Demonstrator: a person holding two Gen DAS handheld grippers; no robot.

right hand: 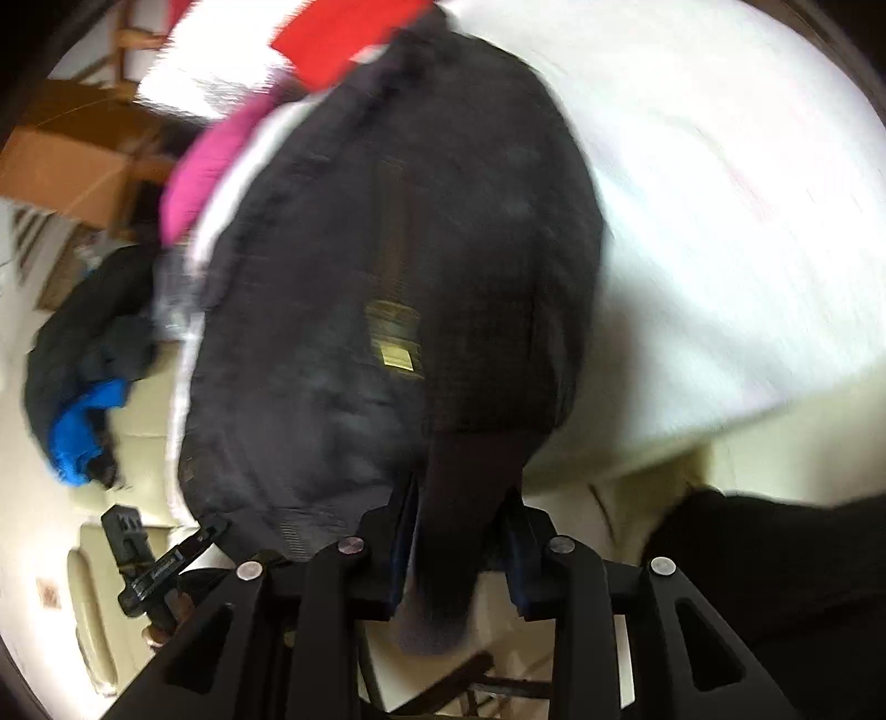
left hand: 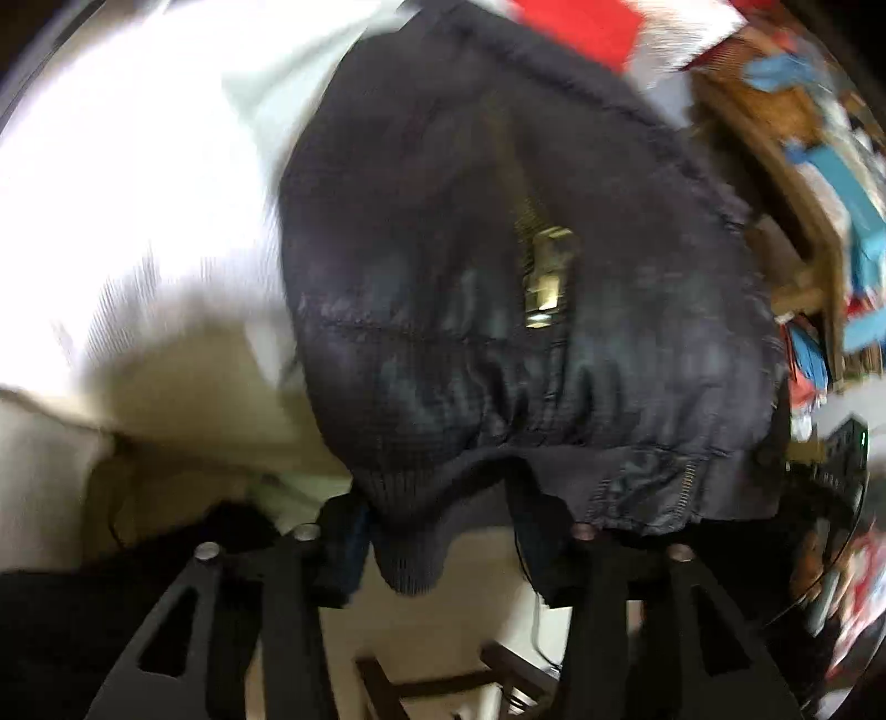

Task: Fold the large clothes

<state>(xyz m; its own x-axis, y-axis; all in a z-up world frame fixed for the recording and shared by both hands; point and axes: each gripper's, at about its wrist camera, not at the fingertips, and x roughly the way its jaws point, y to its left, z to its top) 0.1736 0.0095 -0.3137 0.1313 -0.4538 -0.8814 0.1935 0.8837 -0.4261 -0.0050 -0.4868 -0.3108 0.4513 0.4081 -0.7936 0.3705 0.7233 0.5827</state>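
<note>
Both frames are pretty motion-blurred, but here's what shows. A dark quilted jacket (left hand: pixel 498 266) lies spread on a white bed sheet (left hand: pixel 111 183), its ribbed hem hanging off the near edge toward the cameras. The left tool (left hand: pixel 437 548) has a ribbed corner of the hem drooping between its fingers (left hand: pixel 338 548); there's a gap beside the right finger, so I can't tell if it's actually pinching. The right tool (right hand: pixel 457 554) has the other hem corner between its pads, which look pressed onto the cloth. A gold label (right hand: pixel 396 338) shows mid-jacket. Red cloth (right hand: pixel 338 39) and pink cloth (right hand: pixel 205 171) lie at the jacket's far end, and a dark bundle with blue (right hand: pixel 83 387) is off to the side.
</note>
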